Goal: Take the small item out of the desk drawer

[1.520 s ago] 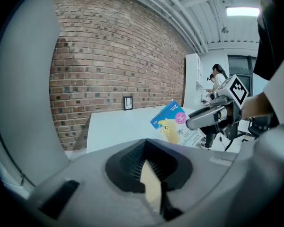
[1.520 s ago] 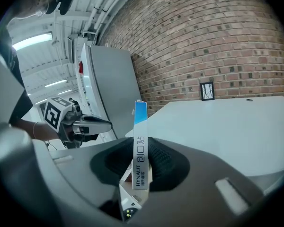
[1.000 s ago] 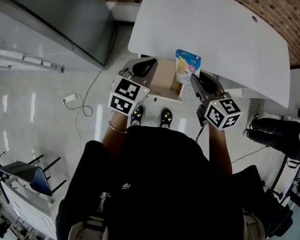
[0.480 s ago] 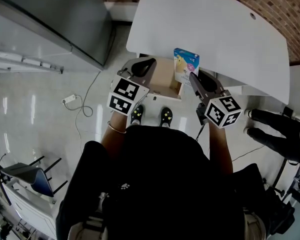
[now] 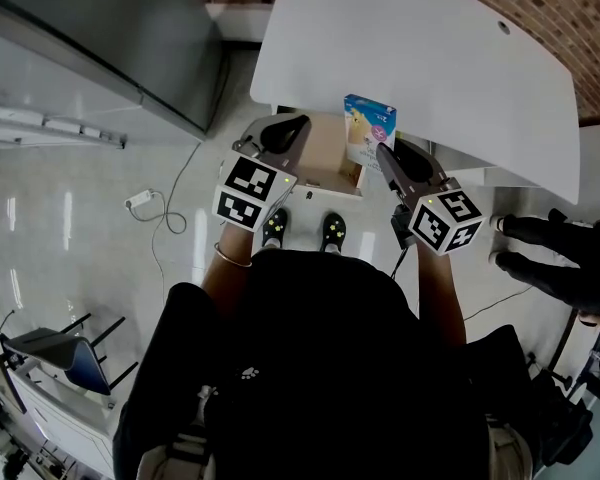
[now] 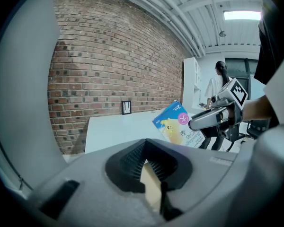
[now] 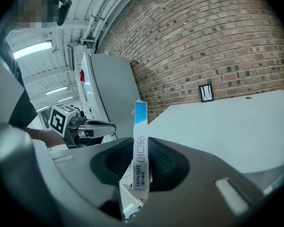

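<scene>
**Head view.** The right gripper (image 5: pixel 384 158) clamps a small flat blue-and-white cardboard box (image 5: pixel 368 128). The box stands upright above the right side of the open desk drawer with the pale wooden floor (image 5: pixel 325 158). It is clear of the drawer and sits at the front edge of the curved white desk top (image 5: pixel 430 58). The left gripper (image 5: pixel 285 131) sits over the drawer's left side, well apart from the box. The person's black shoes (image 5: pixel 302 232) show on the floor just below the drawer front.

**Left gripper view.** The jaws are fully together, with a tan surface showing past them (what it belongs to cannot be told here). To the right, the box is tilted slightly in front of the desk top, with the right gripper's jaw across its lower corner. Behind the desk are a red brick wall (image 6: pixel 109 65) and a small black picture frame (image 6: pixel 126 107) leaning against it.

**Right gripper view.** The jaws press on both broad faces of the box, which is seen edge-on and upright. Its upper half rises above the pads. The left gripper appears at the left, jaws together, apart from the box.
</scene>
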Demonstrator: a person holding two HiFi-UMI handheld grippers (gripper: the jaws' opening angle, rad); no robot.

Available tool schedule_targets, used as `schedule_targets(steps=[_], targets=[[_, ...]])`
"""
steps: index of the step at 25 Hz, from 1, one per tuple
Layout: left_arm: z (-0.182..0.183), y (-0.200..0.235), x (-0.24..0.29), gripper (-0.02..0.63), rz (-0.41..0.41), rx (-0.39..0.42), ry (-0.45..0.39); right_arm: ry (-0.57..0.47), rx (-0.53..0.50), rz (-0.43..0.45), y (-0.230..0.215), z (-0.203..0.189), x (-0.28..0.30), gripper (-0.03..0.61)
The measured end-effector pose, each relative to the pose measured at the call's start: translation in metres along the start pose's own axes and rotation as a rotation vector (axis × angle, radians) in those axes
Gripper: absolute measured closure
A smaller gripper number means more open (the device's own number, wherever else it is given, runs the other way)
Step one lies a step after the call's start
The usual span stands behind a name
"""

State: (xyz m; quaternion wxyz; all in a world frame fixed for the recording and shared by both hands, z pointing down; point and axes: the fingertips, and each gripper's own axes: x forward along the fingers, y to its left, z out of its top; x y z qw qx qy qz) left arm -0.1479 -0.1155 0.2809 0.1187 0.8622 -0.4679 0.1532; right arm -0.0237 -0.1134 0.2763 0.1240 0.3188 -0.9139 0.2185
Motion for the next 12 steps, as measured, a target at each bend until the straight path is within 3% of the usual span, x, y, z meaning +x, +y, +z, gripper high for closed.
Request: schedule_targets(steps=[12], targets=[[-0.0031,0.0018,0.0005,0.615,0.004,-0.003,0.014,-0.007,0.011,0.008,0.0001,0.0004,0.0020,0.474]])
